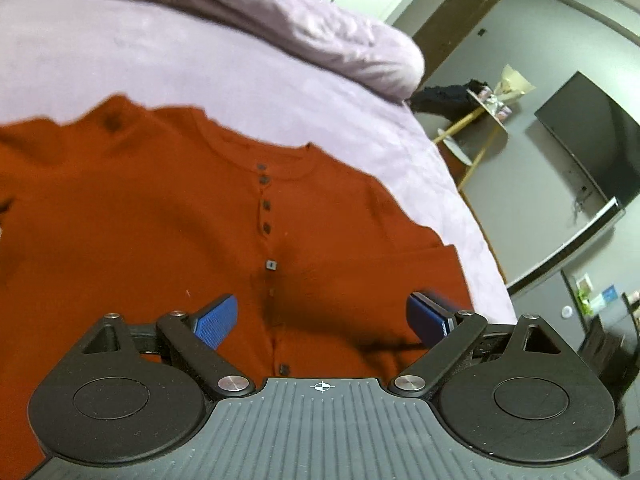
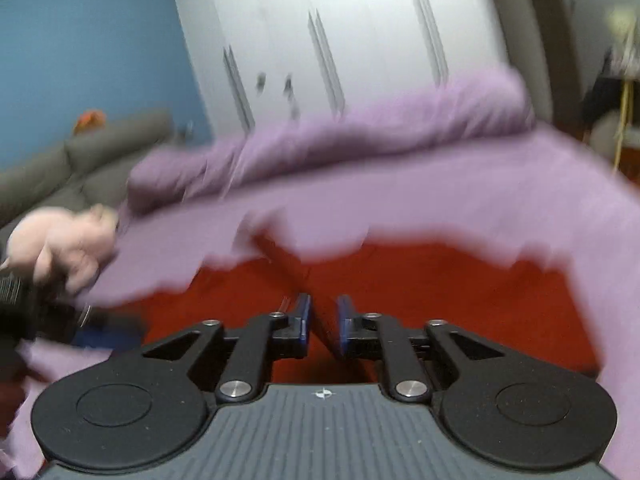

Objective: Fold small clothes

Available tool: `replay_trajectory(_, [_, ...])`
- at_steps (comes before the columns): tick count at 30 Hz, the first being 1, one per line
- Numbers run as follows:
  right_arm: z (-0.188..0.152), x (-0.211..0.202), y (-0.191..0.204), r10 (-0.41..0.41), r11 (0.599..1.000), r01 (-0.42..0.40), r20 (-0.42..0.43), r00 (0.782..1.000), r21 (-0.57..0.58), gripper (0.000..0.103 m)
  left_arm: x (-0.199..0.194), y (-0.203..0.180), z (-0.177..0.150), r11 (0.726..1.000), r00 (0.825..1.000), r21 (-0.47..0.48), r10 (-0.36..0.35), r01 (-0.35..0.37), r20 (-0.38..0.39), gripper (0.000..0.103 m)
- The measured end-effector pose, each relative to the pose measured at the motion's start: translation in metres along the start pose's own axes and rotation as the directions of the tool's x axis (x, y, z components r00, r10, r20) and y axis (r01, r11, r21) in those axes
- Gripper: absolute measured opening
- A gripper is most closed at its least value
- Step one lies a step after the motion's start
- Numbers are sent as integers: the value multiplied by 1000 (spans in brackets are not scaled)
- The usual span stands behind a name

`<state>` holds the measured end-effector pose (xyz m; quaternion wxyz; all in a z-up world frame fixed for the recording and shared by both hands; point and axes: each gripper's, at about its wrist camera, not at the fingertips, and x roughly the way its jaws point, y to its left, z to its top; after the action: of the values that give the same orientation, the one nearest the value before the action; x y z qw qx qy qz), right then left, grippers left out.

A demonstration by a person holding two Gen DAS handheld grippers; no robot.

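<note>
Rust-red buttoned top [image 1: 168, 216] lies spread flat, front up, on the lilac bedsheet [image 1: 120, 52] — neckline toward the rumpled duvet [image 1: 280, 12] at the far side, dark buttons [image 1: 265, 205] running down its middle. Left gripper [image 1: 322, 316] hangs over the lower half of the placket, blue pads [image 1: 216, 320] spread wide, nothing between them. Right wrist view is motion-blurred: right gripper [image 2: 322, 322] has its jaws drawn in to a narrow gap, with a fold of the red cloth running up between them — whether it is actually pinched, cannot tell. At that view's left edge a hand [image 2: 64, 244] grips the other tool's handle. White wardrobe [image 2: 340, 40] and grey sofa [image 2: 80, 160] stand behind the bed; a dark TV [image 1: 592, 140] hangs on the wall
</note>
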<state>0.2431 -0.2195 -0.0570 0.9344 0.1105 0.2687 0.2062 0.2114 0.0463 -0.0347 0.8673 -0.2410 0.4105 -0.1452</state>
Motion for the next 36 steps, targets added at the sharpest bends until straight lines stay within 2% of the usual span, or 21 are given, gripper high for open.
replay_trajectory(3, [-25, 1, -14, -35, 994, 39, -41, 999, 106, 22, 19, 19, 2, 996, 998, -81, -32, 28, -51, 93])
replay_trajectory(6, [-42, -9, -32, -54, 970, 70, -74, 996, 231, 24, 39, 35, 3, 983, 993, -174, -79, 63, -89, 86])
replay_trajectory(10, [-70, -16, -48, -57, 948, 92, -122, 991, 305, 23, 64, 41, 5, 955, 983, -274, -149, 115, -109, 75])
replay_trajectory(15, [-88, -24, -53, -38, 925, 75, -107, 994, 371, 23, 95, 41, 9, 965, 979, -262, -87, 37, -184, 65])
replay_trajectory(17, [-89, -24, -53, -43, 928, 80, -109, 993, 364, 23, 98, 40, 11, 964, 978, -265, -52, -4, -202, 53])
replay_trajectory(20, [-86, -20, -50, -49, 934, 85, -111, 993, 347, 23, 96, 41, 14, 961, 979, -276, -57, 0, -198, 54])
replay_trajectory(23, [-86, -21, -50, -50, 931, 86, -109, 993, 354, 23, 101, 39, 12, 965, 977, -262, -47, -9, -208, 50])
replay_trajectory(24, [-86, -21, -50, -52, 931, 87, -109, 993, 354, 23, 100, 39, 13, 969, 978, -248, -44, -8, -202, 45])
replay_trajectory(25, [-86, -21, -49, -56, 932, 91, -109, 992, 351, 23, 102, 36, 15, 974, 980, -227, -35, -11, -198, 24])
replay_trajectory(26, [-85, -21, -48, -61, 933, 96, -111, 992, 347, 23, 100, 39, 17, 974, 977, -225, -42, -5, -207, 8])
replay_trajectory(27, [-85, -21, -47, -66, 934, 102, -113, 991, 342, 23, 99, 40, 19, 971, 975, -240, -58, 5, -213, 8])
replay_trajectory(29, [-83, -20, -44, -79, 940, 114, -120, 990, 321, 22, 94, 36, 26, 974, 981, -225, -52, 9, -185, 7])
replay_trajectory(32, [-80, -21, -42, -114, 952, 146, -132, 985, 269, 18, 70, 22, 47, 994, 997, -108, -26, 18, -76, 7])
replay_trajectory(33, [-79, -21, -42, -137, 954, 167, -132, 982, 251, 18, 60, 17, 55, 999, 1000, -46, 6, -8, -29, 7])
replay_trajectory(34, [-77, -21, -43, -158, 954, 185, -132, 979, 237, 18, 49, 11, 62, 997, 998, 35, 62, -63, 32, 7])
replay_trajectory(36, [-74, -21, -44, -204, 952, 229, -133, 970, 206, 18, 35, 5, 71, 969, 977, 156, 170, -189, 127, 7])
